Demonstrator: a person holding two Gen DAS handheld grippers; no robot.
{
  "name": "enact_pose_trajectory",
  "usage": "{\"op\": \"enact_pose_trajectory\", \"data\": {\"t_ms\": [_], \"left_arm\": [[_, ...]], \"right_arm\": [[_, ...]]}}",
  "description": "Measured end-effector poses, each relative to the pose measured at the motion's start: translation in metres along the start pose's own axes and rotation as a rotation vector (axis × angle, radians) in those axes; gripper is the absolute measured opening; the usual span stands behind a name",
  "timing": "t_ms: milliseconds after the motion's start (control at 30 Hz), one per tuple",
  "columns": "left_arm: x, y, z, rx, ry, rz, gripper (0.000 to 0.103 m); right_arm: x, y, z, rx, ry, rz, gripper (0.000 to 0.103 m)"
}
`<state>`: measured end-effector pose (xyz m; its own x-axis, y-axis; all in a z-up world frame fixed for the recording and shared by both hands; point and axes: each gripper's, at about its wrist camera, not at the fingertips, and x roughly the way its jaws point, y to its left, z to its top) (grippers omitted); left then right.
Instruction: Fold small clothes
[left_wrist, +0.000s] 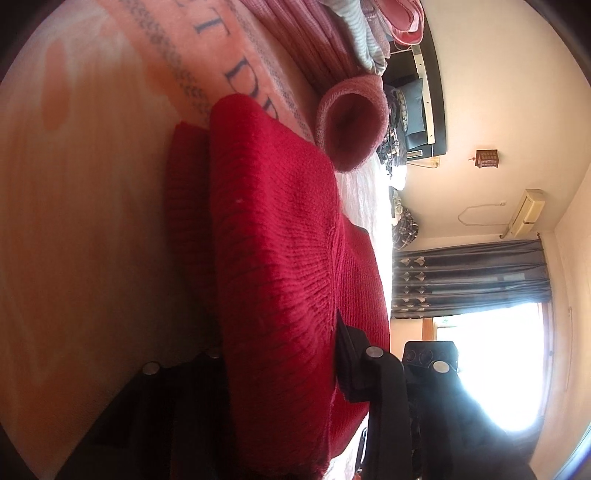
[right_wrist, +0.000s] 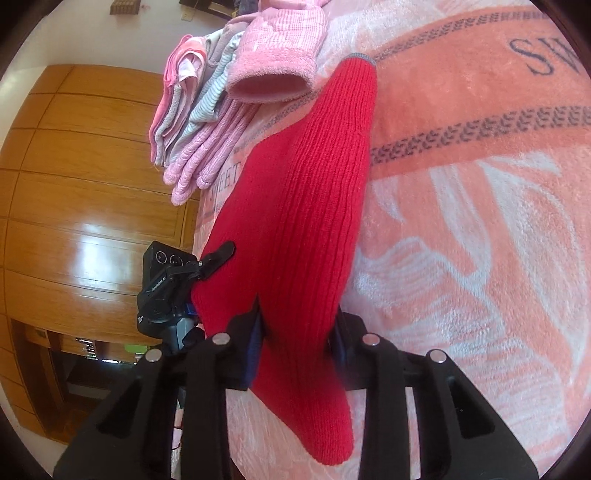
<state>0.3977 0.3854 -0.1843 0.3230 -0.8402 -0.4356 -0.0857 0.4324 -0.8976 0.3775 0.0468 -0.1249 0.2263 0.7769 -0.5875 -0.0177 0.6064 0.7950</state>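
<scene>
A red ribbed knit garment (right_wrist: 303, 206) lies lengthwise on a pink and orange blanket (right_wrist: 480, 229), its grey-trimmed end pointing away. My right gripper (right_wrist: 297, 332) is shut on its near part, and a loose end hangs down past the fingers. At the garment's left edge, my left gripper (right_wrist: 217, 257) pinches the fabric. In the left wrist view the same red garment (left_wrist: 280, 229) fills the middle in folded layers, with my left gripper (left_wrist: 280, 354) shut on it. The left finger is mostly hidden in shadow under the cloth.
A stack of folded pink and striped clothes (right_wrist: 199, 122) sits at the far left edge of the blanket, topped by a pink fleece piece (right_wrist: 273, 70). A wooden wardrobe (right_wrist: 81, 184) stands beyond the bed. A bright window (left_wrist: 498, 365), curtains and an air conditioner (left_wrist: 528, 210) show in the left wrist view.
</scene>
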Motion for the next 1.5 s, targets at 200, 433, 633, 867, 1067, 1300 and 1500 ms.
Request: {"op": "enact_pose_trajectory", "data": {"t_ms": [200, 433, 633, 867, 1067, 1300, 1500], "left_arm": [[0.018, -0.03, -0.044, -0.01, 0.042, -0.03, 0.034], [0.052, -0.062, -0.101, -0.001, 0.15, -0.072, 0.034], [0.075, -0.049, -0.153, -0.01, 0.216, -0.008, 0.034], [0.08, -0.037, -0.164, 0.08, 0.188, 0.049, 0.036], [0.061, -0.059, -0.177, 0.19, 0.162, 0.129, 0.044], [0.025, -0.072, -0.23, 0.313, 0.125, 0.209, 0.047], [0.026, -0.056, -0.267, 0.308, 0.12, 0.255, 0.05]], "right_arm": [[-0.053, 0.0, -0.026, 0.006, -0.007, 0.006, 0.029], [-0.123, -0.025, -0.082, 0.044, -0.009, -0.003, 0.029], [-0.135, -0.069, -0.128, 0.102, 0.024, -0.086, 0.029], [-0.116, -0.103, -0.15, 0.121, 0.01, -0.11, 0.035], [-0.127, -0.088, -0.165, 0.017, -0.029, -0.139, 0.062], [-0.144, -0.09, -0.204, -0.035, -0.029, -0.147, 0.064], [-0.131, -0.1, -0.222, -0.007, -0.027, -0.123, 0.064]]}}
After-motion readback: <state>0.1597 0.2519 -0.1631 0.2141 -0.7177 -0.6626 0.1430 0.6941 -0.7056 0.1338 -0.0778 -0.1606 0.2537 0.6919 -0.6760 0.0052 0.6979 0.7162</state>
